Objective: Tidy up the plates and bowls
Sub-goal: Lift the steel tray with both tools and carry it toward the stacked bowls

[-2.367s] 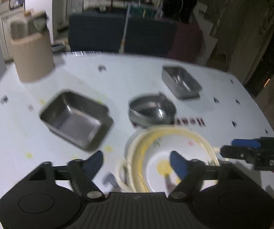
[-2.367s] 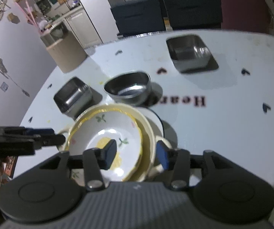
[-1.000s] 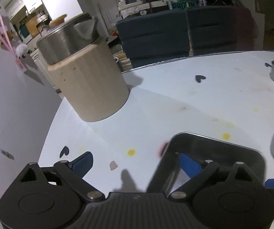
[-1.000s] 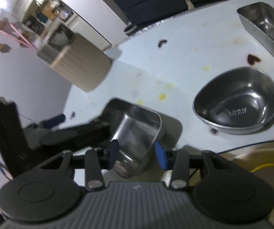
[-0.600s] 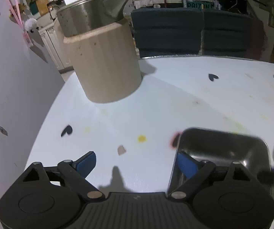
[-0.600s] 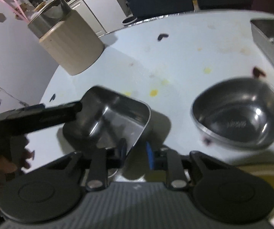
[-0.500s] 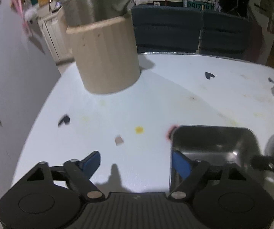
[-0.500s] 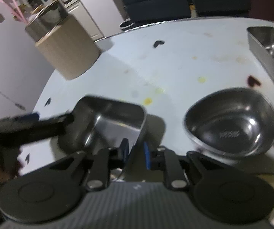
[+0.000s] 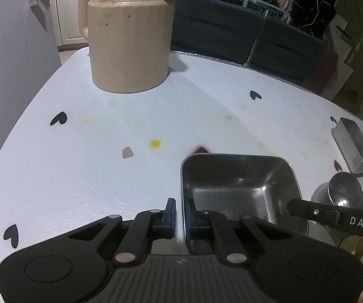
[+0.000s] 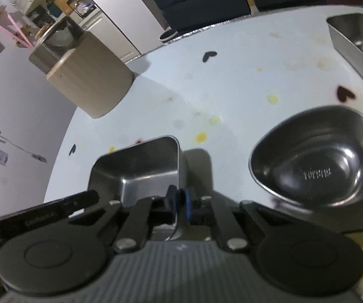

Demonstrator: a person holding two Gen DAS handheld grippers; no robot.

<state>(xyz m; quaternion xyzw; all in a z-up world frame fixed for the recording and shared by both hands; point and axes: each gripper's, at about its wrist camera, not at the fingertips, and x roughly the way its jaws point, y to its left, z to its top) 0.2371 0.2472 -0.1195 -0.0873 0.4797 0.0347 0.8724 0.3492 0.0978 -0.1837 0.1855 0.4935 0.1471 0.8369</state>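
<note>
My left gripper (image 9: 179, 210) is clamped on the near-left wall of the square steel tray (image 9: 239, 184), and my right gripper (image 10: 180, 199) pinches its near-right wall, so both hold the tray at the near middle of the white table (image 9: 105, 166). The rounded steel bowl (image 10: 318, 156) sits just right of it, a rectangular steel tray (image 10: 358, 48) lies farther right, and a beige jug (image 9: 128, 43) stands at the far left

The left tool (image 9: 179, 210) pinches the near-left rim of a square steel pan (image 9: 239, 186) on the table (image 9: 80, 166); a beige jug (image 9: 128, 38) stands at eleven o'clock.
</note>
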